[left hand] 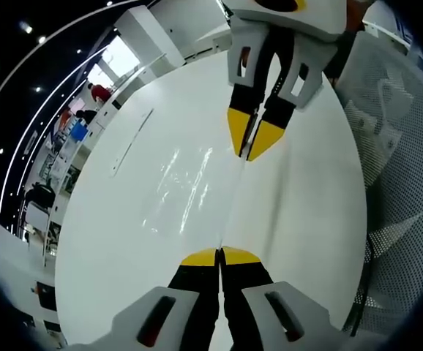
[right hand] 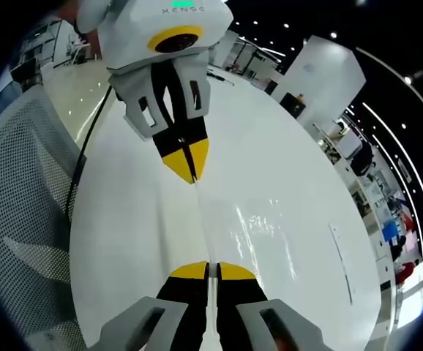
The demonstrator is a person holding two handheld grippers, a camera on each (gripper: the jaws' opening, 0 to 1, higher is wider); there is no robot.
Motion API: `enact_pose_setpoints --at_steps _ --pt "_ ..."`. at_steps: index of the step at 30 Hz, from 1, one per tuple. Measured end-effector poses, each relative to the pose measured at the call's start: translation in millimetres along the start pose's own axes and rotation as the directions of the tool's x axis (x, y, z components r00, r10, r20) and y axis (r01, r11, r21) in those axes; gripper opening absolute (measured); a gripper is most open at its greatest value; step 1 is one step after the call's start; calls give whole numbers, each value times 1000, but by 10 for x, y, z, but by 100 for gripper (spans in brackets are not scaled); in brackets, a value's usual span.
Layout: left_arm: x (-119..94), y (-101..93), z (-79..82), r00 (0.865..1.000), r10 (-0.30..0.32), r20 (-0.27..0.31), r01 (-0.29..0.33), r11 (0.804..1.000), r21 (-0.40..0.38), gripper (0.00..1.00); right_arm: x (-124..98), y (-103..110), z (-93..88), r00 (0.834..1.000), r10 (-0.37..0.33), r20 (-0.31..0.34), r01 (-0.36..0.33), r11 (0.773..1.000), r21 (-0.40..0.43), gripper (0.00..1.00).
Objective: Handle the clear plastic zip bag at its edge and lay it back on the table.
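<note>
Left gripper view has my left gripper (left hand: 220, 256) rising at six o'clock, its yellow-tipped fingers (left hand: 199, 257) pressed together on the near edge of the clear plastic zip bag (left hand: 186, 186). The bag runs from those tips up toward twelve o'clock as a taut, glossy sheet over the white surface (left hand: 307, 197), its edge drawn as a thin line between my two grippers. At the far end, near one o'clock, my right gripper (left hand: 252, 142) comes down into this view with its own fingers narrowed to a point on the opposite end of that edge.

Right gripper view gives the same hold from the other end. My right gripper (right hand: 213, 272) sits at six o'clock, fingers (right hand: 189, 272) closed on the bag (right hand: 252, 223), and the left gripper (right hand: 188, 162) hangs at twelve o'clock, clamped on the far end. Reflections ripple across the plastic toward three o'clock. Whether the bag's body touches the surface (right hand: 131, 219) or hangs just above it, I cannot tell. A white mesh chair back (right hand: 21, 190) stands at nine o'clock beside the surface, and it appears at three o'clock in the left gripper view (left hand: 405, 168).
</note>
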State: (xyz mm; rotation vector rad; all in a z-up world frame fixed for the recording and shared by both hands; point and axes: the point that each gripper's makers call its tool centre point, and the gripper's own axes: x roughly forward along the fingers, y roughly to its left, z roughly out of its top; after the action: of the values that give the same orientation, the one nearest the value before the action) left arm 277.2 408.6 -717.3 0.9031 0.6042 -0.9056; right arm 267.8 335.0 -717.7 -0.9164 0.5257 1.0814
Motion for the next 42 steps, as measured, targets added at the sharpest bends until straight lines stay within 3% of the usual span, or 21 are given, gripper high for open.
enact_pose_setpoints --at_steps 42 --pt "-24 7 -83 1000 -3 -23 3 1000 -11 0 -109 -60 -263 999 -14 -40 15 1000 19 0"
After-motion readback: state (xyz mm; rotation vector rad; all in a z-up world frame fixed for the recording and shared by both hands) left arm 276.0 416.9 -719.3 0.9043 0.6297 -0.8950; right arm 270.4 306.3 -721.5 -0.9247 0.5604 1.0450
